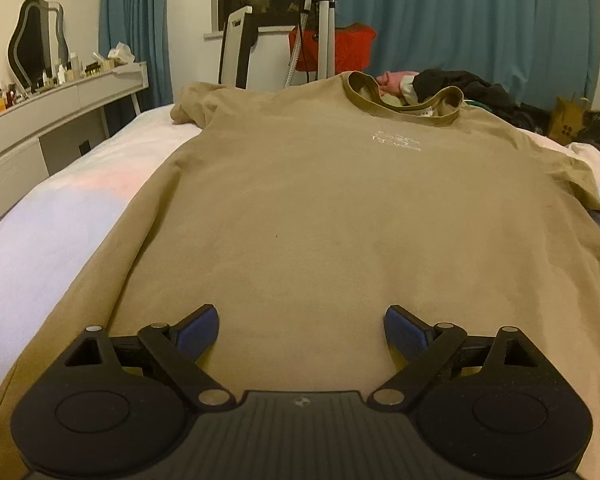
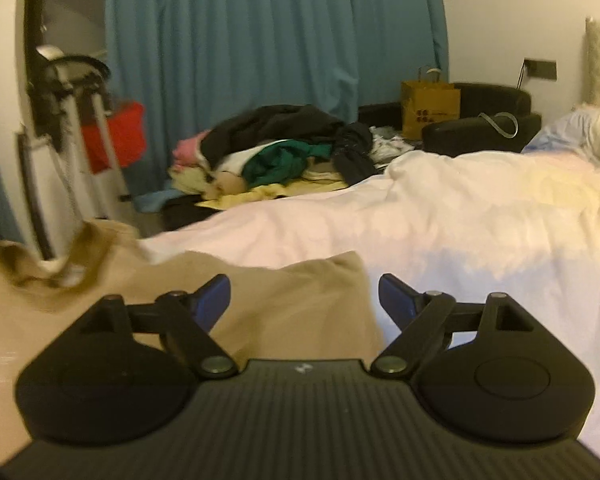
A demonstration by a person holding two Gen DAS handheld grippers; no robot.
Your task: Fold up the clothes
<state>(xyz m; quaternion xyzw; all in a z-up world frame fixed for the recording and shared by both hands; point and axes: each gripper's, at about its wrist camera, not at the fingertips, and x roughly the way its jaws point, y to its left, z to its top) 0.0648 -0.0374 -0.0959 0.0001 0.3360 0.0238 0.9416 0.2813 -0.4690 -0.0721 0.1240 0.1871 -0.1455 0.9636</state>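
Nearest to the left camera, the left gripper [image 1: 302, 330] hovers low over the hem end of a tan shirt [image 1: 320, 208]. Its jaws are wide apart and nothing is between them. The shirt lies face up and quite flat on the bed [image 1: 60, 216], with the hem near and the collar [image 1: 404, 98] far. One sleeve [image 1: 192, 106] is bunched at the far left, and the other sleeve spreads out to the right.

On the right side, the right gripper [image 2: 304, 300] is also spread apart and holds nothing. Below it is the right sleeve end of the shirt, and beside this the white bed cover.

The shirt looks like thin, soft cotton. It should be light and limp, so it will sag and wrinkle when lifted, and it keeps no shape by itself. It is not fragile. On the soft cover it may drag a little instead of sliding. A good hold is probably at an edge with double cloth: the hem corner for the left gripper, the sleeve edge or shoulder seam for the right gripper. A pinch in the flat middle would likely catch only one layer.

Farther away, a pile of clothes [image 2: 276, 148] lies past the bed. Behind it stand a paper bag [image 2: 430, 110] and blue curtains [image 2: 260, 40].
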